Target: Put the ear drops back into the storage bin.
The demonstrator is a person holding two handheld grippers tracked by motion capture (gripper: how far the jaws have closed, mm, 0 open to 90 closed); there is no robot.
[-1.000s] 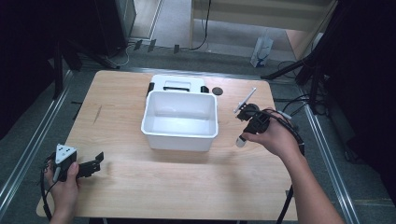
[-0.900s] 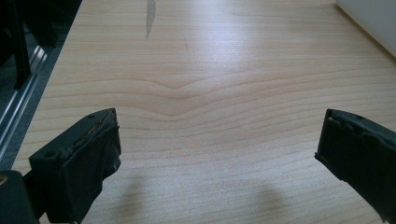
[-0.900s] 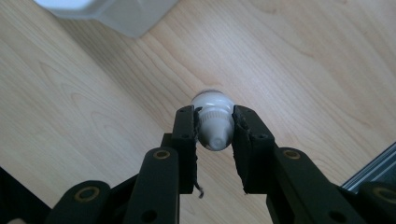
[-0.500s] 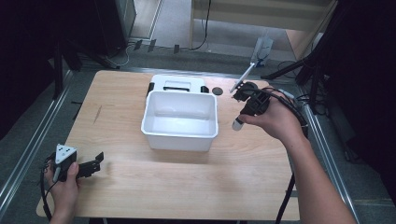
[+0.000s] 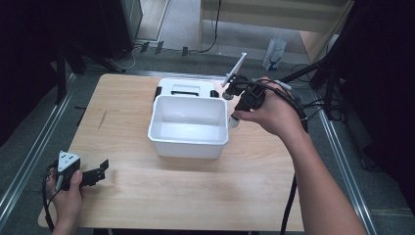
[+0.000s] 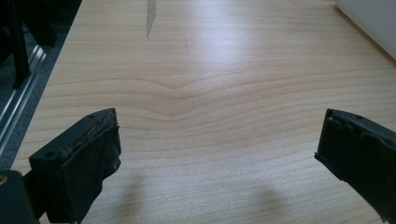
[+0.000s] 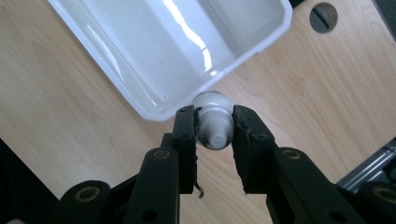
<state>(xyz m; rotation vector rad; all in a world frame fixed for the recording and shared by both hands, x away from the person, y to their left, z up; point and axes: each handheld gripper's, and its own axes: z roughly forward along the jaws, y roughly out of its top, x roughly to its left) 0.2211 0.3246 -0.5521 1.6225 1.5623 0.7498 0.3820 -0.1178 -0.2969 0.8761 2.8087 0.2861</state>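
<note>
The desk [image 5: 147, 205] is pale wood with visible grain and a soft satin sheen. The white tub [image 7: 154, 51] looks like glossy, smooth plastic that catches bright reflections. The small white tube [image 7: 214, 122] has a ribbed plastic cap. The fingers [image 6: 79, 158] are matt black with rough, frayed padding.

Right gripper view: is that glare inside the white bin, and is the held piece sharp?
Right gripper view: bright glare streaks cross the white bin; the white capped piece in the right gripper is slightly soft. High view: surroundings dark, table evenly lit.
</note>
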